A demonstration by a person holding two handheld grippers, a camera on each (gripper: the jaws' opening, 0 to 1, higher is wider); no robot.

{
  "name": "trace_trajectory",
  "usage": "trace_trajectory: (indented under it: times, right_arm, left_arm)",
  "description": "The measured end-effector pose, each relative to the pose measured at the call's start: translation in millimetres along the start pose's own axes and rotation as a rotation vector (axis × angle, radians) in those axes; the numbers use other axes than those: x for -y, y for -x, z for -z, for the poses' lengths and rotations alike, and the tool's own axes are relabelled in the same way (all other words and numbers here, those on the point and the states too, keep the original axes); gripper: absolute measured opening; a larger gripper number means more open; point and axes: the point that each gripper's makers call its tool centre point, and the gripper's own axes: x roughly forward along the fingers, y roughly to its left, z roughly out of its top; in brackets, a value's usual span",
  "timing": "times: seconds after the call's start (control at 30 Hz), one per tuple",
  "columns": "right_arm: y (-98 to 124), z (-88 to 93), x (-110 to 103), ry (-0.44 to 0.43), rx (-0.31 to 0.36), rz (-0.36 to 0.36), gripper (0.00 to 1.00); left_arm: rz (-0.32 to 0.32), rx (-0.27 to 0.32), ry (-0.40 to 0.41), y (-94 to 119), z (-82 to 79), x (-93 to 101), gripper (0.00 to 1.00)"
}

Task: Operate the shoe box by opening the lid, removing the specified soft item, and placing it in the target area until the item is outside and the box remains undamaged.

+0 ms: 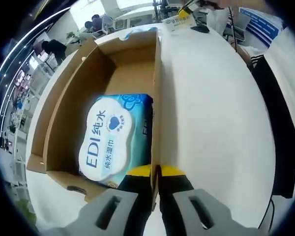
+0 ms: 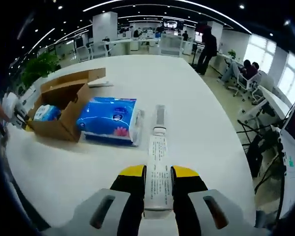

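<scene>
In the left gripper view, the open cardboard shoe box (image 1: 64,113) holds a wet-wipes pack (image 1: 110,140) printed "EDI 纯水湿巾"; the left gripper (image 1: 155,173) is clamped on the box's right wall. In the right gripper view, the box (image 2: 64,105) sits far left on the white table (image 2: 196,113), a blue tissue pack (image 2: 109,119) touching its side, and the right gripper (image 2: 158,173) grips a white tube (image 2: 158,162) with unreadable print.

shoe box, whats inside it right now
One pack of EDI wet wipes lies in the open shoe box. Whatever is beneath the pack is covered.
</scene>
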Motion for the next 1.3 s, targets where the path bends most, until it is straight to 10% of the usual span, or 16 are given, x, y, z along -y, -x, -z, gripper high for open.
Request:
trace_trajectory:
  times: [1.3]
  right_arm:
    - [-17.7,36.5,7.5,0.006,-0.128,-0.025,0.18]
  left_arm:
    - [-0.003,-0.007,0.003,0.4,-0.2,-0.3,0.03]
